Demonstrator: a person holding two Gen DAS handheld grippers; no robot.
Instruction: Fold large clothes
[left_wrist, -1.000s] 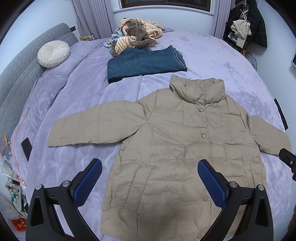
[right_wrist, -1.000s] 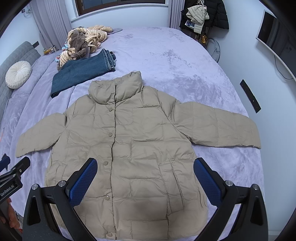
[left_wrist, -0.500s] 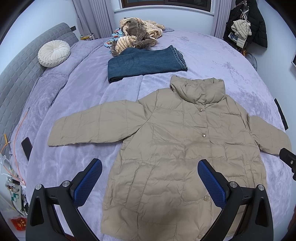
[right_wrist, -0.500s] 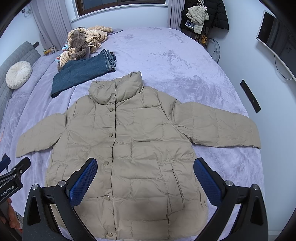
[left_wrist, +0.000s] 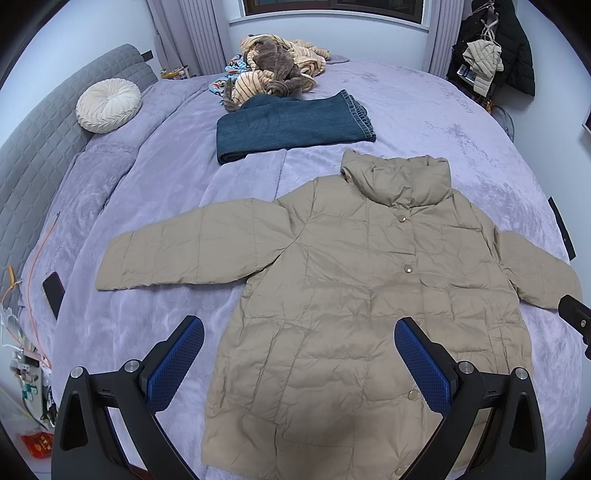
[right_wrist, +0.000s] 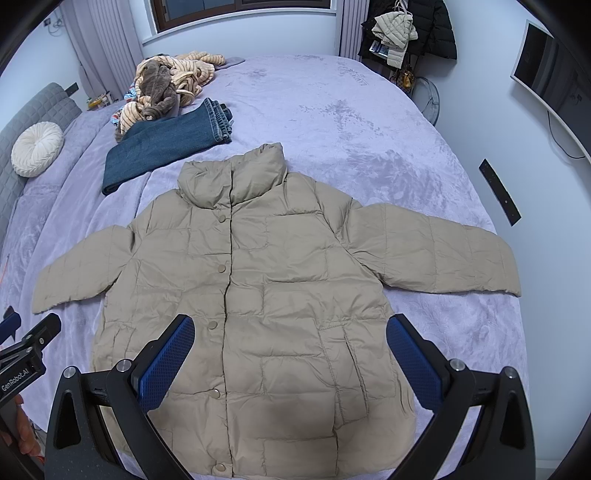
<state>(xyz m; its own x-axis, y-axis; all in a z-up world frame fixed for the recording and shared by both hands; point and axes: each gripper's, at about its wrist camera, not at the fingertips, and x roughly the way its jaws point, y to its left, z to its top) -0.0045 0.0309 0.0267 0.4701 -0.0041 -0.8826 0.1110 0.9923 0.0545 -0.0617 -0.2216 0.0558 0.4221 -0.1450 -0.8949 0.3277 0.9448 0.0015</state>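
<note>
A large beige quilted puffer jacket (left_wrist: 354, 280) lies flat and front up on the lavender bed (left_wrist: 424, 122), snaps closed, both sleeves spread out sideways, collar toward the window. It also shows in the right wrist view (right_wrist: 280, 280). My left gripper (left_wrist: 299, 354) is open and empty, hovering above the jacket's lower left hem. My right gripper (right_wrist: 290, 350) is open and empty, hovering above the lower front of the jacket. Neither touches the fabric.
Folded blue jeans (left_wrist: 291, 127) lie beyond the collar, a heap of striped and brown clothes (left_wrist: 277, 70) behind them. A round white cushion (left_wrist: 109, 105) leans by the grey headboard. A dark phone (left_wrist: 53, 293) lies at the left bed edge. Coats (right_wrist: 406, 33) hang at back right.
</note>
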